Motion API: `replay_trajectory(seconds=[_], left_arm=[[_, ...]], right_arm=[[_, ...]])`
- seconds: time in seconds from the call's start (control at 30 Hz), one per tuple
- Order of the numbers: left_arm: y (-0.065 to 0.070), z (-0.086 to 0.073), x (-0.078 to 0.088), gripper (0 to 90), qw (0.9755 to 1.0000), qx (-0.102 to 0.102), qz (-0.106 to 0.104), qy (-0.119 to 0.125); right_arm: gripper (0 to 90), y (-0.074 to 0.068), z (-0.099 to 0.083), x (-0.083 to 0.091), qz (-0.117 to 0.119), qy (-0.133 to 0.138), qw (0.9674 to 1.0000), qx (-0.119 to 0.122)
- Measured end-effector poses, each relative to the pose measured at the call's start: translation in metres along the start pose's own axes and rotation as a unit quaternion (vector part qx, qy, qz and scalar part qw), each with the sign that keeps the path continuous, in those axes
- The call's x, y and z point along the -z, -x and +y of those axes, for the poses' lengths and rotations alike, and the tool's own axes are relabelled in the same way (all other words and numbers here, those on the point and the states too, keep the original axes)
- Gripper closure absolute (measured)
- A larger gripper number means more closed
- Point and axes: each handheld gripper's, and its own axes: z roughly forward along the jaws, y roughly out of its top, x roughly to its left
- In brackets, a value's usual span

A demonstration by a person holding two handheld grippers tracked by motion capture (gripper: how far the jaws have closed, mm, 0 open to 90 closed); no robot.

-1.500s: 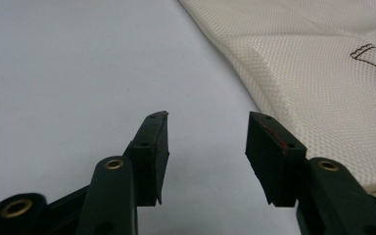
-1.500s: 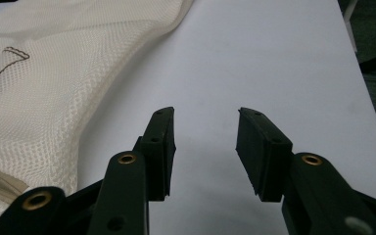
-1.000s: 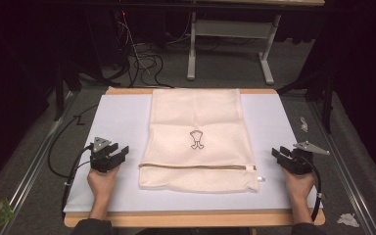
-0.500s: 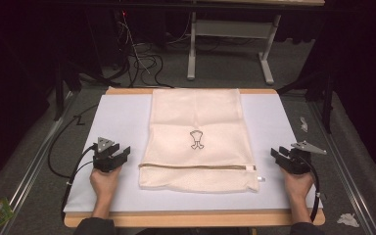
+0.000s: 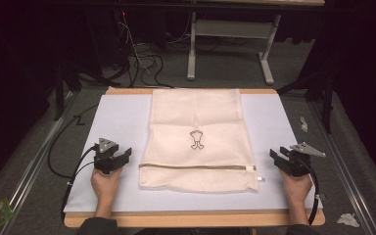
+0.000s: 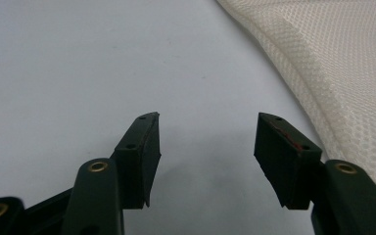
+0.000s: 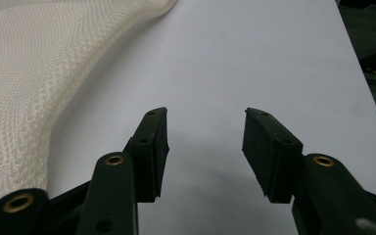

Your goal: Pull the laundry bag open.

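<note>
On the table (image 5: 127, 117) the mesh bag (image 5: 198, 139) lies flat between both grippers. The left gripper (image 5: 122, 157) and right gripper (image 5: 275, 157) stand just beside the bag, jaws apart, holding nothing.

The high view looks forward and down from above the table's near edge. Each gripper view sits low and close behind its own spread jaws, facing along the white table top (image 6: 78, 58); both share the mesh bag (image 5: 198, 139), lying beyond the jaws' inner side.
</note>
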Motion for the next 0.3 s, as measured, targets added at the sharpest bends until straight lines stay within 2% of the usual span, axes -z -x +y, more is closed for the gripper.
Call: replay_trajectory(seconds=[0.3], left_arm=[[-0.0008,0.0003,-0.0008,41.5,1.0000,0.002,-0.002,-0.005]], right_arm=[[51.5,-0.0009,0.0001,-0.0009,0.001,-0.003,1.0000,0.005]])
